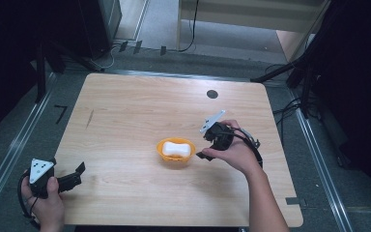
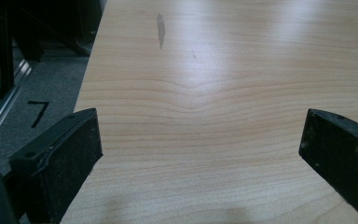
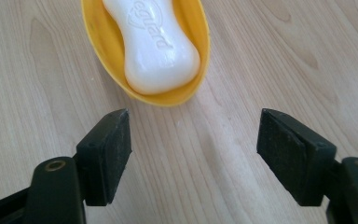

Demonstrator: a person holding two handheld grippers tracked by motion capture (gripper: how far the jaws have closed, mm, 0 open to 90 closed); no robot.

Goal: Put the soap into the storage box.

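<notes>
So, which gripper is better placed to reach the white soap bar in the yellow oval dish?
Right gripper: open, beside the yellow oval dish holding the white soap bar. Left gripper is far away.

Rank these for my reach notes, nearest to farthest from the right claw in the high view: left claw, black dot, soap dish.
From the right claw:
1. Soap dish, just left of it.
2. Black dot, toward the far edge.
3. Left claw, at the near left edge.

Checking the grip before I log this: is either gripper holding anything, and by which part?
Nothing is held. The right gripper stands open just short of the soap in its yellow dish; the left gripper is open over bare table.
</notes>
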